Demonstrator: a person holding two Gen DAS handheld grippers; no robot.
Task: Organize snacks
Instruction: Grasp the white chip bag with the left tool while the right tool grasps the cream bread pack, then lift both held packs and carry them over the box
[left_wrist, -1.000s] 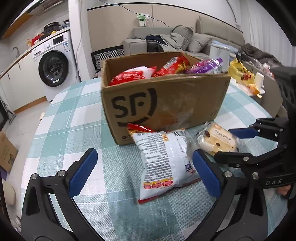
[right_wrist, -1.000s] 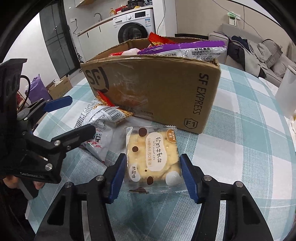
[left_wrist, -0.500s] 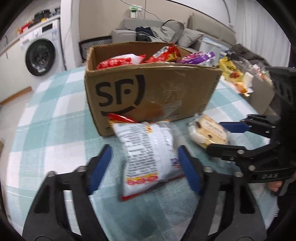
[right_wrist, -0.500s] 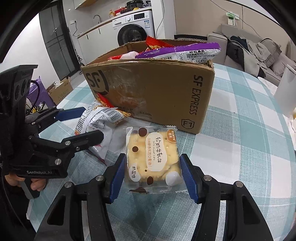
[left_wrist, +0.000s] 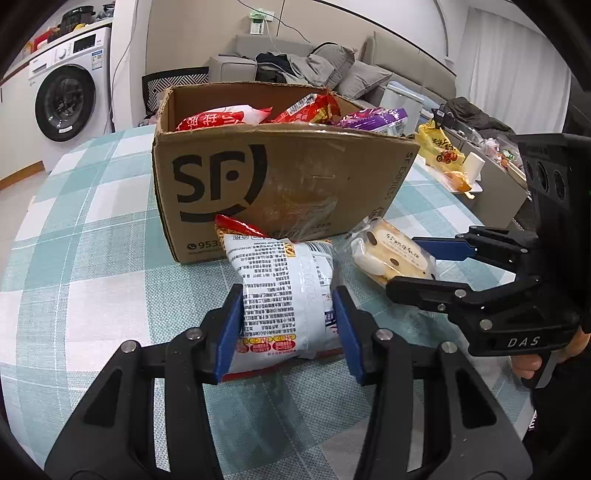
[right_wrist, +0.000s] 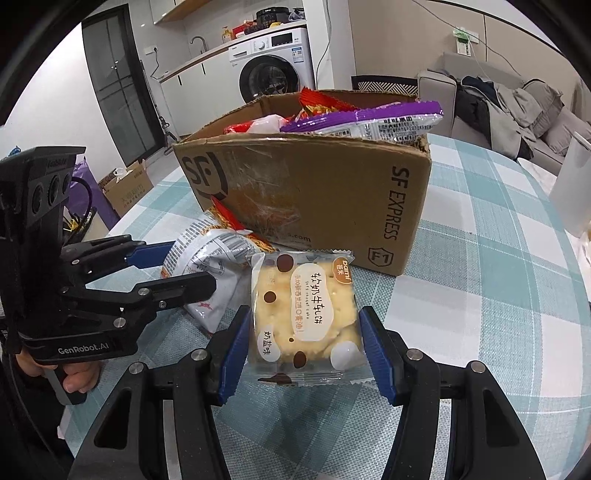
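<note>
Checked teal-and-white cloth covers the table (left_wrist: 92, 258), and on it stands a cardboard box (left_wrist: 280, 184) with its top open, stuffed with red and purple snack bags (left_wrist: 373, 120). Just in front of the box lie two packets side by side. The bigger one, a white printed snack bag (left_wrist: 284, 295) with a red end touching the box wall, sits between the blue pads of the left gripper (left_wrist: 288, 325), which slants down toward the table from the near side; its pads press both sides of the bag, so it is clamped on it. To that bag's right, the clear-wrapped biscuit packet (right_wrist: 304, 314) lies flat on the cloth, its far edge close to the box corner. The right gripper (right_wrist: 306, 343) also slants downward, with its pads against the packet's two side edges, gripping it. A hand (right_wrist: 77, 376) wraps the left gripper's handle low at the frame edge in the right wrist view.
</note>
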